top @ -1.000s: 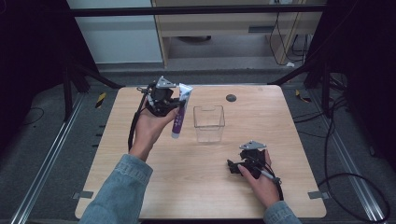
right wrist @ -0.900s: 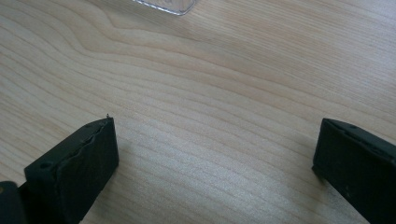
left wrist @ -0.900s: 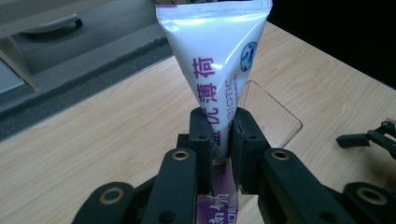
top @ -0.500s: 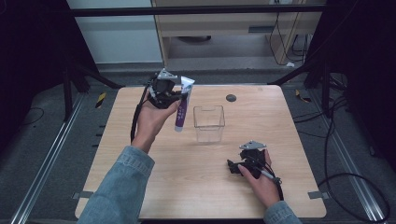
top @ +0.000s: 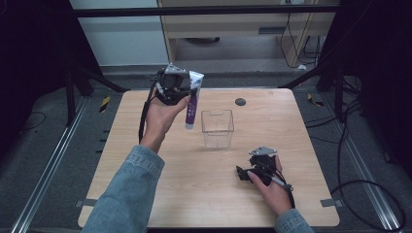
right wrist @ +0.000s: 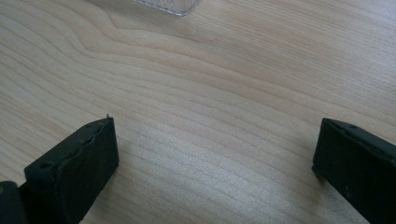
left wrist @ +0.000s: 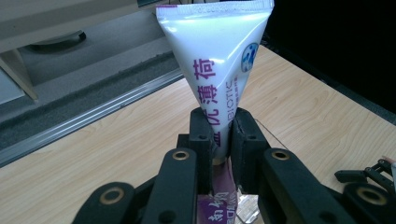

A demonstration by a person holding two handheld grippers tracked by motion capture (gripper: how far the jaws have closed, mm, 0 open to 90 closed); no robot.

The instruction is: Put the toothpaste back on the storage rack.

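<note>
My left gripper [top: 187,92] is raised above the far left of the wooden table [top: 145,204], shut on a white and purple toothpaste tube [top: 192,99] that hangs cap down. In the left gripper view its jaws pinch the tube [left wrist: 219,70] at mid-length, the flat crimped end up; that gripper [left wrist: 222,135] is tight on it. A clear plastic box [top: 217,127] stands open-topped at the table's middle, just right of the tube. My right gripper [top: 243,174] rests low at the near right, open, with bare wood between its fingers [right wrist: 79,163].
A small dark round disc [top: 240,102] lies on the table beyond the box. A corner of the clear box [right wrist: 168,7] shows at the top of the right gripper view. Metal frame rails and cables run around the table.
My left gripper has lifted the tube and carried it a little right and farther back. The right gripper has stayed put.
</note>
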